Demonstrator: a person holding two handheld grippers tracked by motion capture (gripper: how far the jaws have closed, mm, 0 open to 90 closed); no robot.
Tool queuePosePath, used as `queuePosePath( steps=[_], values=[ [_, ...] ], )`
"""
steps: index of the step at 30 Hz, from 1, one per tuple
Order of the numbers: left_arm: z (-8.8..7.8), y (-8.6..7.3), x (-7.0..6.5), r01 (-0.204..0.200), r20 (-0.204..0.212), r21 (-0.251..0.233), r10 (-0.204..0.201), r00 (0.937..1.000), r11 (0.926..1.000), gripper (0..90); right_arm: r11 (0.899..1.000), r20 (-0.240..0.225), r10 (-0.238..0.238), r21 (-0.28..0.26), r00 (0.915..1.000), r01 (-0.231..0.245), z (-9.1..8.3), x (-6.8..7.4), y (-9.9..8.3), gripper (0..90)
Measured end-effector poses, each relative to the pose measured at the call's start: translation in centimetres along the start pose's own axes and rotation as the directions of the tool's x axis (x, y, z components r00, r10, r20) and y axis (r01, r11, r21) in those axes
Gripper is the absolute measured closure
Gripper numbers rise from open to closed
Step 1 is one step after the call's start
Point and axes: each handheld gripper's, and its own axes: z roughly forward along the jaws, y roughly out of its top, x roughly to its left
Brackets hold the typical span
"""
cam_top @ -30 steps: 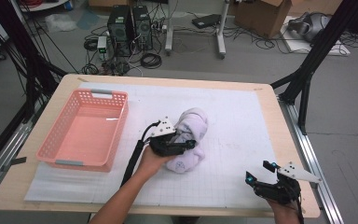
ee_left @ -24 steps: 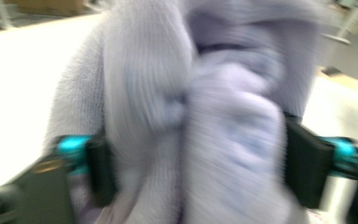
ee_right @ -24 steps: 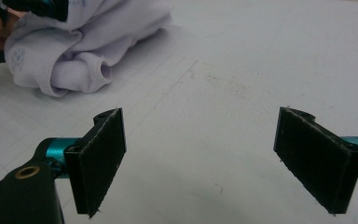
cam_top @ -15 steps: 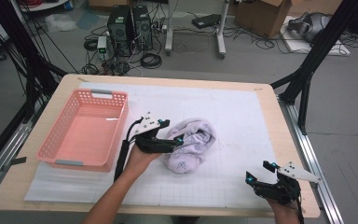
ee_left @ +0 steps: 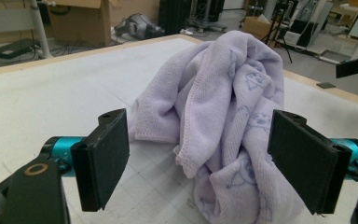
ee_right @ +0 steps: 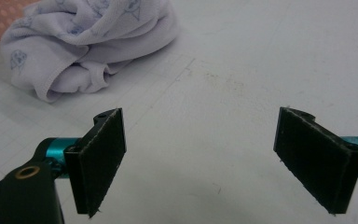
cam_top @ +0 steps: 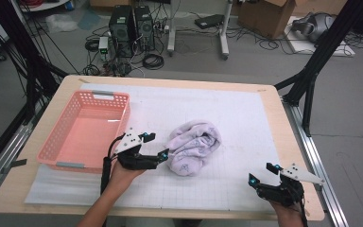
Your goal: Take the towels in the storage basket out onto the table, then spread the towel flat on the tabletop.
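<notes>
- A crumpled lilac towel (cam_top: 193,147) is seen lying on the white mat (cam_top: 246,123) that covers the desk (cam_top: 274,94), near the middle and just right of the pink basket (cam_top: 87,130).
- In the left gripper view the towel (ee_left: 223,116) is shown bunched into a mound, with a stitched hem hanging down its front and a faint printed pattern on the cloth.
- The left claw (cam_top: 153,146) is held just beside the towel's left edge, pointing toward it; its jaws have just been opening and are now set wide apart.
- In the left gripper view the left claw (ee_left: 209,163) is seen with the towel's near edge lying between the two pads (ee_left: 103,156), but neither pad is pressed on the cloth.
- The basket is seen standing on the left part of the desk, with its long side close to the left hand (cam_top: 123,172).
- The right claw (cam_top: 263,175) is held low at the near right corner of the desk, well apart from the towel.
- In the right gripper view the right claw (ee_right: 200,158) is shown with its jaws wide apart and bare mat between them; the towel (ee_right: 84,42) lies farther off at the upper left.
</notes>
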Motion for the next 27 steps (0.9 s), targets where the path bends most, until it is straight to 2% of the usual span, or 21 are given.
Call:
queuePosePath(
  steps=[3, 10, 13, 19, 27],
  values=[
    [-0.39, -0.28, 0.06, -0.005, -0.005, -0.015, 0.005, 1.0000, 0.9999, 21.2, 1.000, 0.000, -0.002, 0.002, 1.0000, 0.002, -0.01, -0.05, 0.01, 15.5],
    [-0.79, -0.14, 0.03, 0.012, 0.006, -0.047, -0.012, 0.9999, 0.9988, 21.2, 1.000, 0.007, 0.003, -0.002, 1.0000, -0.003, -0.03, -0.28, -0.02, 15.5],
    [-0.82, -0.20, 0.22, 0.017, 0.001, -0.039, -0.017, 0.9999, 0.9991, 21.2, 1.000, 0.009, 0.007, 0.001, 0.9999, -0.007, 0.08, -0.31, 0.02, 15.5],
    [-1.04, -0.13, 0.30, 0.021, -0.008, -0.053, -0.022, 0.9997, 0.9983, 21.6, 1.000, 0.006, -0.005, 0.006, 1.0000, 0.004, 0.13, -0.15, 0.01, 15.6],
    [-0.80, -0.25, 0.28, 0.017, -0.002, -0.032, -0.017, 0.9998, 0.9993, 21.8, 1.000, 0.007, 0.004, 0.005, 1.0000, -0.004, 0.20, -0.13, -0.02, 15.6]
  ],
)
